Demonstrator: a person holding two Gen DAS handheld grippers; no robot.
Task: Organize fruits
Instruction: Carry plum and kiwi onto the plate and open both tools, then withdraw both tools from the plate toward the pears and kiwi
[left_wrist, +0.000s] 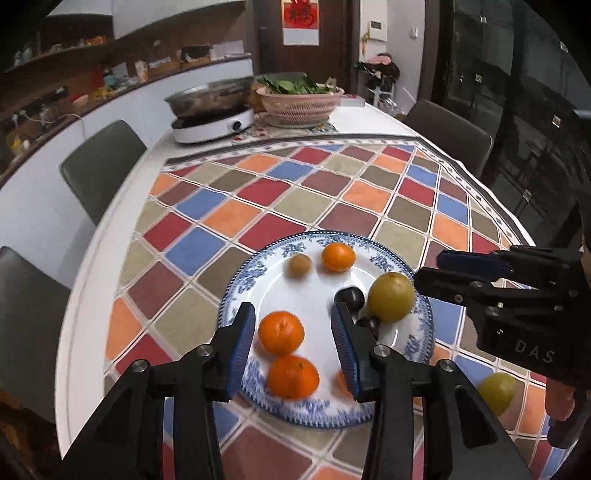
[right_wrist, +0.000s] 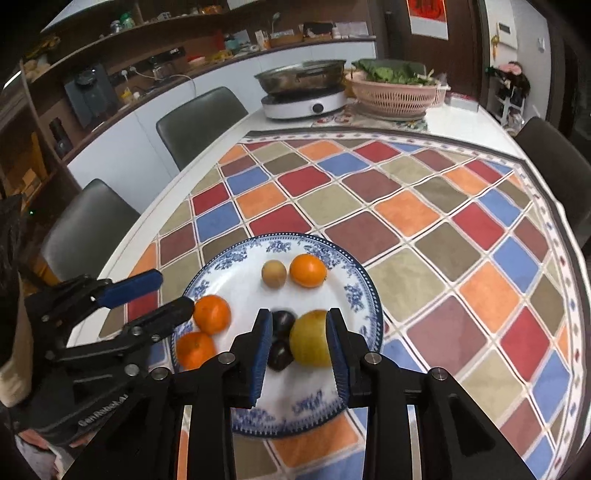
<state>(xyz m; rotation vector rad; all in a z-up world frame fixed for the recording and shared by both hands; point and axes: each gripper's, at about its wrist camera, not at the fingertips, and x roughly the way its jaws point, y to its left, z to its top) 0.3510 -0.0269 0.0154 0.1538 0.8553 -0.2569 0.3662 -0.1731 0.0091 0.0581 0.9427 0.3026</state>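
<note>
A blue-and-white plate (left_wrist: 246, 281) (right_wrist: 355, 292) lies on the chequered tablecloth (left_wrist: 303, 192). On it are oranges (left_wrist: 280, 332) (left_wrist: 293, 376) (left_wrist: 338, 256), a small brown fruit (left_wrist: 300, 265) (right_wrist: 273, 273), dark plums (right_wrist: 282, 320) and a yellow-green fruit (left_wrist: 391, 297) (right_wrist: 309, 339). My left gripper (left_wrist: 291, 310) (right_wrist: 175, 291) is open, and its pads stand clear of the two near oranges (right_wrist: 212, 314) (right_wrist: 195, 349). My right gripper (right_wrist: 298, 315) (left_wrist: 428, 267) is open over the plate's right side. The yellow-green fruit rests against its right pad, with the plums beside the left one.
Another green fruit (left_wrist: 496, 391) lies on the cloth right of the plate. At the table's far end stand a pot on an induction cooker (left_wrist: 212, 125) and a pink basket of greens (left_wrist: 299, 103). Dark chairs (left_wrist: 99, 166) line the left edge.
</note>
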